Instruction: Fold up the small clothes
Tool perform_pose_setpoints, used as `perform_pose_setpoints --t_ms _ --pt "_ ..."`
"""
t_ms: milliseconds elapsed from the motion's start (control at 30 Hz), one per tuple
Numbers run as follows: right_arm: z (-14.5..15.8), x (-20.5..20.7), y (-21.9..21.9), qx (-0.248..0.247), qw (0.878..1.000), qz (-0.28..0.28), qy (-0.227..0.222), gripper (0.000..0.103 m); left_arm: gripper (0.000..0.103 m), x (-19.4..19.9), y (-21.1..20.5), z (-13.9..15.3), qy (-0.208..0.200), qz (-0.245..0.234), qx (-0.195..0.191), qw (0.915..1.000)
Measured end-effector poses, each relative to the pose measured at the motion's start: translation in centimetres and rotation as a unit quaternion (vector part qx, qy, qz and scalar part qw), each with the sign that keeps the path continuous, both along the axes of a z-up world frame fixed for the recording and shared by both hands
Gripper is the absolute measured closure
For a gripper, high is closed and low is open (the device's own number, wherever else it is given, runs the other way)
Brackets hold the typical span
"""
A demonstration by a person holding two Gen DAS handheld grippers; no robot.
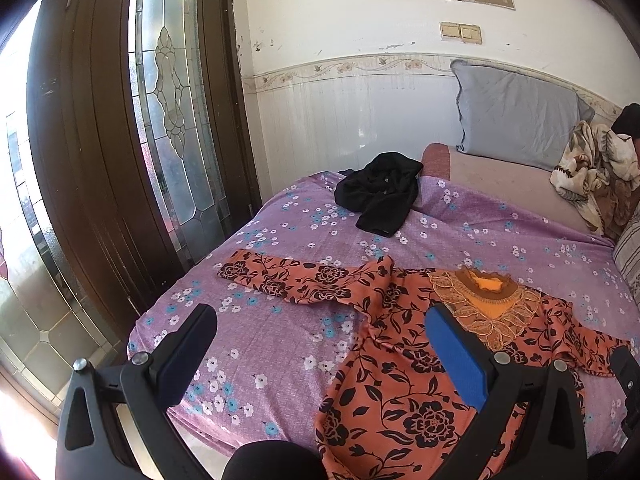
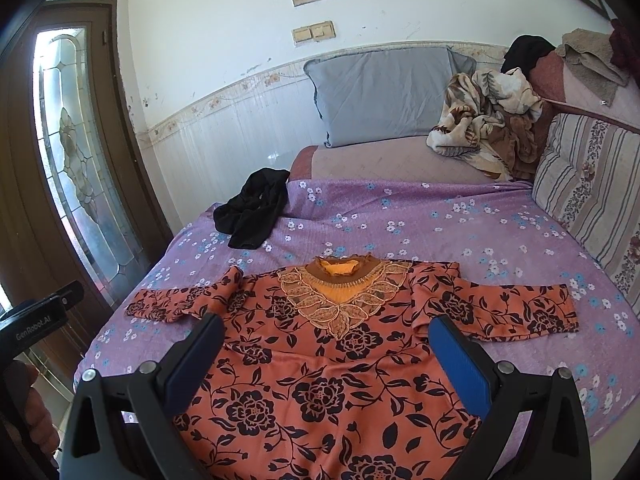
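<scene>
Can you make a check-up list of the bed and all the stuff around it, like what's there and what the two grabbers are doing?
Surface: bed with purple flowered sheet, mostly smooth.
Job's things: orange flowered top lies spread flat, both sleeves out, not yet folded; black garment sits crumpled further back on the sheet.
Clutter: rumpled cream and brown blanket; grey pillow against the wall; striped cushion at the side.
Grippers: left gripper open, holding nothing, above the top's left side; right gripper open, holding nothing, above the top's middle.
Cables: nothing seen.
Surroundings: dark wooden door with patterned glass; white wall with switches.
</scene>
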State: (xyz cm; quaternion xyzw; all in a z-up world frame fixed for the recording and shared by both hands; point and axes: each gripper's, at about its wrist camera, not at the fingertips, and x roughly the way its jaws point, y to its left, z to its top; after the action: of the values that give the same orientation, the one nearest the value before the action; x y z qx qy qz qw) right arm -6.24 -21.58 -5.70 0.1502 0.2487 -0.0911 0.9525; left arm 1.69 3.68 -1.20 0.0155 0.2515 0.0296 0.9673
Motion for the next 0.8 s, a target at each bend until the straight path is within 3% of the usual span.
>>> perform_pose_setpoints --t_ms 167,267,367,533,667,800 --pt "-0.7 0.3 -0.5 -0.008 1.0 -0.004 0.01 0.0 0.0 0.5 -0.6 -0.3 0.017 -0.006 0.01 0.9998" --pt "-1.9 0.8 -1.6 0.006 1.0 -0.009 0.026 0.0 0.0 1.9 -2.1 -1.9 0.067 -0.038 0.009 0.997" --pt "-3.8 1.5 -3.6 0.029 0.998 -0.027 0.046 0.0 0.0 4.2 -5.0 -5.5 0.135 -0.076 0.011 0.9878" --pt "-7.6 1.3 -9.7 0.068 0.989 -0.094 0.087 0.0 0.0 8.6 -11.3 -13.8 0.23 -0.118 0.047 0.9647" --pt "-11.4 0.3 -17.5 0.177 0.966 -0.159 0.098 0.0 0.0 10.8 -15.0 -18.4 0.257 -0.132 0.073 0.9544" --pt "-15.8 -1.1 -25.8 0.327 0.919 -0.207 0.073 0.001 0.0 12.8 -16.3 -21.3 0.274 -0.147 0.087 0.9464"
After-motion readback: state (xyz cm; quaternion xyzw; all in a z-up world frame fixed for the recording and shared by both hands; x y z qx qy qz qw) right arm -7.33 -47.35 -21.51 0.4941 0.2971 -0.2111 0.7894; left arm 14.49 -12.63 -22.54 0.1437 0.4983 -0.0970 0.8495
